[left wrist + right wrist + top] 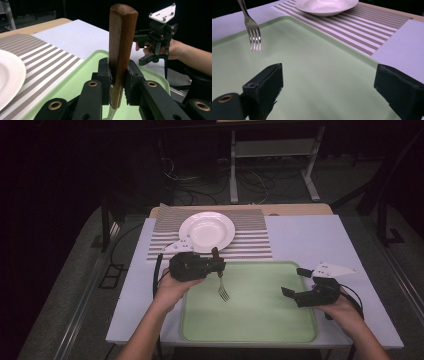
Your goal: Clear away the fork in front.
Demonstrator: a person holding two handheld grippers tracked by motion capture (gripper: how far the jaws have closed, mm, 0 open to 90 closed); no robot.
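- We see the bench [305,240] carrying a green tray [265,320], with a striped mat [250,237] behind it.
- We see a white plate [207,231] resting on the mat.
- Our left tool [219,265] is clenched on the fork [223,291] by its wooden handle [121,45], tines hanging down above the tray's left part.
- Our right tool [295,282] hovers over the tray's right edge, well apart from the fork, jaws spread wide with nothing between them.
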